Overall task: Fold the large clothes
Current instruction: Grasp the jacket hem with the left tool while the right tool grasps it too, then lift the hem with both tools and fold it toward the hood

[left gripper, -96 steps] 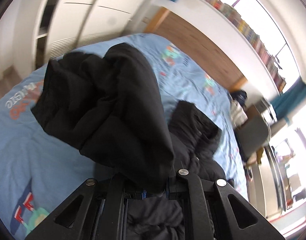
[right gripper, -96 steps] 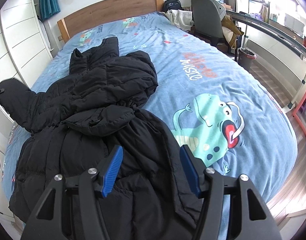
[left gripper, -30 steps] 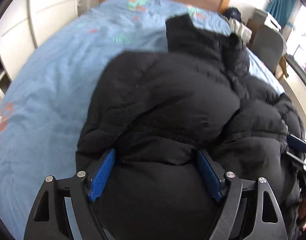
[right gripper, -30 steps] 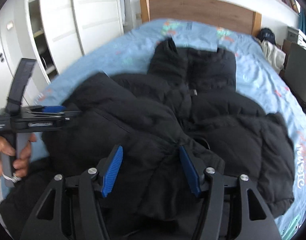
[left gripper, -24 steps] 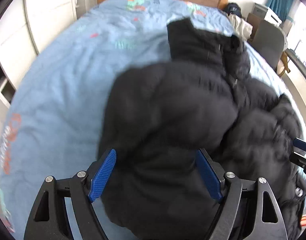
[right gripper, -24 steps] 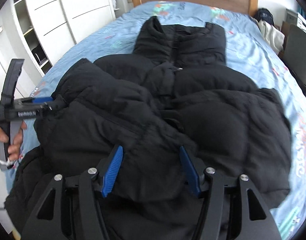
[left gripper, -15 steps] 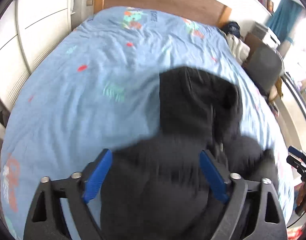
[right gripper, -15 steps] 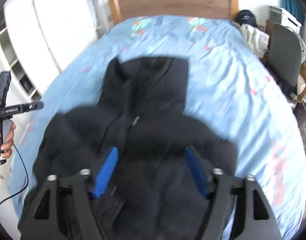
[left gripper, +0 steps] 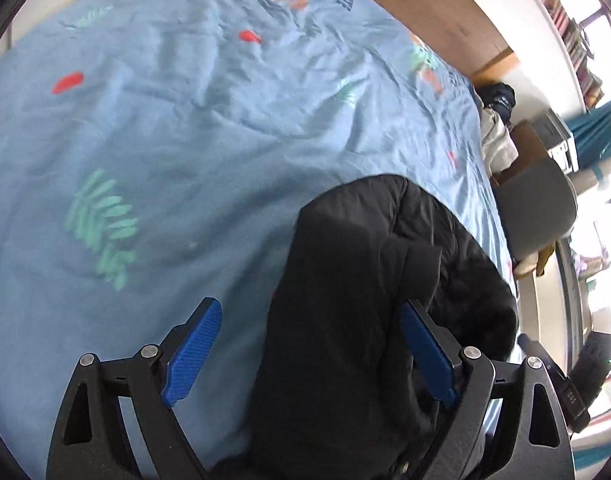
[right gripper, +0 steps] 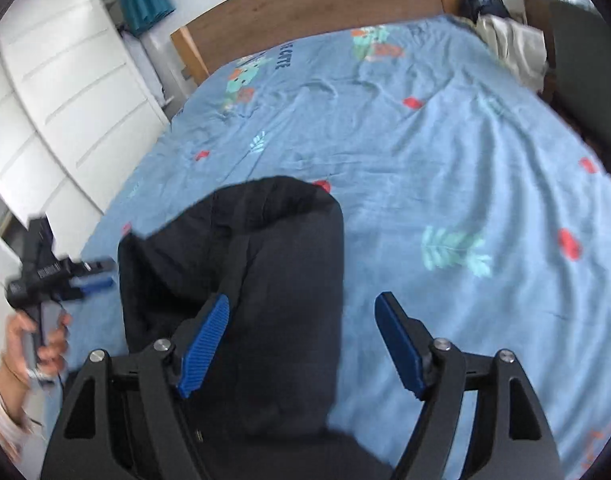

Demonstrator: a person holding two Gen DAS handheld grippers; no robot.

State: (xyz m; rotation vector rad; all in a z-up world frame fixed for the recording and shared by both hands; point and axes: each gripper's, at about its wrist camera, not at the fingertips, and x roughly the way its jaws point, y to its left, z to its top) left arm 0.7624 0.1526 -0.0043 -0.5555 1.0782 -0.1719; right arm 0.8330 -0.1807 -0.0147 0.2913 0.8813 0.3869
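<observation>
On the blue bed sheet [left gripper: 185, 128] lay the black puffer jacket [left gripper: 365, 300], collar end pointing at the headboard [right gripper: 305, 12].
Left gripper [left gripper: 309, 354] and right gripper [right gripper: 301, 346] both hung over it, jaws spread wide, gripping nothing.

Left wrist view: looks forward along left gripper [left gripper: 309, 350], low and close over bed [left gripper: 185, 120], tilted, headboard [left gripper: 417, 12] toward 1 o'clock, chair [left gripper: 537, 204] at 3 o'clock.

Right wrist view: looks along right gripper [right gripper: 301, 344], slightly higher, headboard [right gripper: 305, 12] at 12 o'clock, wardrobe [right gripper: 53, 100] at 10 o'clock.

Shared: black puffer jacket [left gripper: 365, 300] collar end, blue dinosaur bedsheet, headboard.

Right view catches left gripper [right gripper: 101, 274] and hand [right gripper: 41, 344] at 9 o'clock; left view catches dark device, likely right gripper, at 4 o'clock edge.
</observation>
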